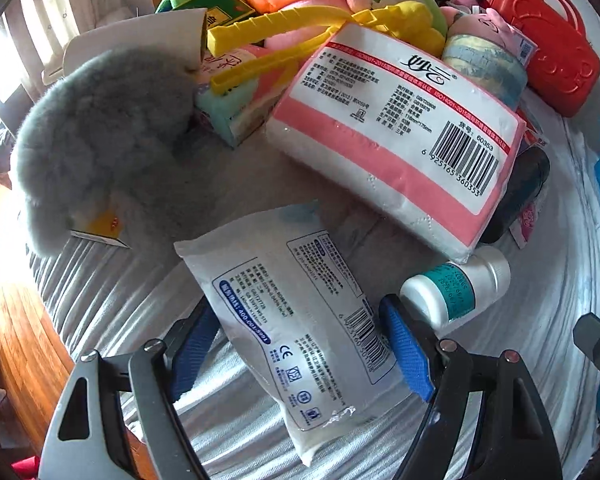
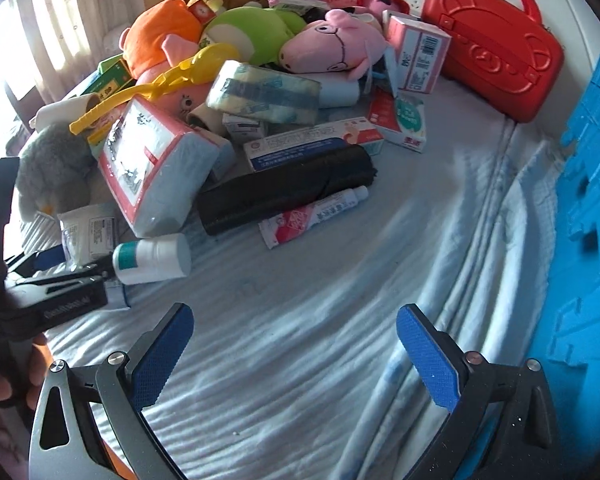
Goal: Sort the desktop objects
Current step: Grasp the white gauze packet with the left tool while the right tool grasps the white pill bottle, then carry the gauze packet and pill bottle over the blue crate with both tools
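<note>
A white plastic packet with blue print [image 1: 300, 320] lies on the white cloth between the blue pads of my left gripper [image 1: 300, 344]. The jaws stand on either side of it; I cannot tell whether the pads press it. The packet also shows in the right wrist view [image 2: 88, 232], with the left gripper [image 2: 66, 266] at the left edge. A white bottle with a teal label [image 1: 456, 288] lies just right of it, also in the right wrist view [image 2: 152, 258]. My right gripper [image 2: 296, 356] is open and empty over bare cloth.
A heap fills the far side: pink-and-white tissue pack [image 1: 396, 136], grey plush [image 1: 96, 136], yellow tongs [image 1: 276, 44], black roll [image 2: 284, 190], ointment tube [image 2: 312, 216], medicine boxes, plush toys [image 2: 332, 44]. A red case [image 2: 496, 44] stands back right. A blue crate [image 2: 588, 240] is at the right.
</note>
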`<state>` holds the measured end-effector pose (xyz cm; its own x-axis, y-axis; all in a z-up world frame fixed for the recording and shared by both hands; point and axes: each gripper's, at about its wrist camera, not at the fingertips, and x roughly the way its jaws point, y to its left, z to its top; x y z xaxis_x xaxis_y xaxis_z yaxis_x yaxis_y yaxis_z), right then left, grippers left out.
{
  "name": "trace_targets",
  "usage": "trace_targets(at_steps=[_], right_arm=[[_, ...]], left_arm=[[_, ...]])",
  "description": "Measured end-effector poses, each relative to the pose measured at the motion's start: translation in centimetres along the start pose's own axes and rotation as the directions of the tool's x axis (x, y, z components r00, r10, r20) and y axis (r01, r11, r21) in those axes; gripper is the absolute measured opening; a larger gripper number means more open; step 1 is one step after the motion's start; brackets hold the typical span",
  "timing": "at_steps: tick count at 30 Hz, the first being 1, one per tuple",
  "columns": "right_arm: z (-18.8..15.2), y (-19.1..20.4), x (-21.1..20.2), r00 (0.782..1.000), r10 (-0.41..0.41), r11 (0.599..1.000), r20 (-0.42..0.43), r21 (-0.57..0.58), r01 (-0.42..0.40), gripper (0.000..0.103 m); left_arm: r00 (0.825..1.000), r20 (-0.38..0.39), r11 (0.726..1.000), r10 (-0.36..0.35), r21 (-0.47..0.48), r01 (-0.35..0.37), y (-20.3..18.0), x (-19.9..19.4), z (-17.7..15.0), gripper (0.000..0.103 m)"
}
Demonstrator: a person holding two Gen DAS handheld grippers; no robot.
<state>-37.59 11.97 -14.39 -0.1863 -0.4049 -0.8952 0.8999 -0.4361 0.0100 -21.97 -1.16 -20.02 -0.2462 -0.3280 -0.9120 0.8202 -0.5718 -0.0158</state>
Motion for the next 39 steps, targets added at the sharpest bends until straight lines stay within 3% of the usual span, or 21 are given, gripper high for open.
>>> trace_targets(at_steps=[6,11,19,22,24,29,33,39], right_arm=[[0.6,2.3,1.8,0.997,0.079,0.997,-0.006,-0.026,-0.079,0.103],[1.2,4.7,3.2,0.990,0.139,0.990,0.003,-0.036,-0.139,0.103],[1.6,7.3,4.1,0.989,0.146,0.987,0.015,-0.066,-0.144,0.103],[1.8,7.8,4.6,0.990,0.138,0.989,0.012,-0.065,-0.137,0.094],[1.9,8.2,4.9,0.991,0.136,0.989,0.006,-0.063,-0.136,0.081],[1.8,8.8,5.2,0.991,0.131,0.990,-0.003,-0.056,-0.131,0.059],[1.7,8.9,4.2,0.993,0.115,0.993,0.011,-0.039,-0.115,0.059],[1.9,8.4,0.2,0.992,0.097,0.995,0.076,-0.010,-0.097,0.059]], left_arm=[[1.000,0.020,1.000,-0.005,0.018,0.004,1.5,-0.8,-1.8,0.078],[0.999,0.048,0.999,-0.014,0.044,0.012,2.4,-1.5,-2.7,0.061],[0.998,0.059,0.995,-0.037,0.098,0.031,2.6,-1.4,-2.7,0.061],[0.997,0.065,0.991,-0.050,0.124,0.042,2.5,-1.4,-2.8,0.060],[0.996,0.067,0.989,-0.059,0.141,0.050,2.5,-1.5,-3.0,0.057],[0.995,0.061,0.981,-0.082,0.181,0.069,2.4,-1.9,-3.4,0.047],[0.992,0.057,0.981,-0.117,0.162,0.106,3.1,-2.9,-3.5,0.045],[0.978,0.144,0.975,-0.148,0.184,0.121,2.8,-8.3,-3.8,0.045]])
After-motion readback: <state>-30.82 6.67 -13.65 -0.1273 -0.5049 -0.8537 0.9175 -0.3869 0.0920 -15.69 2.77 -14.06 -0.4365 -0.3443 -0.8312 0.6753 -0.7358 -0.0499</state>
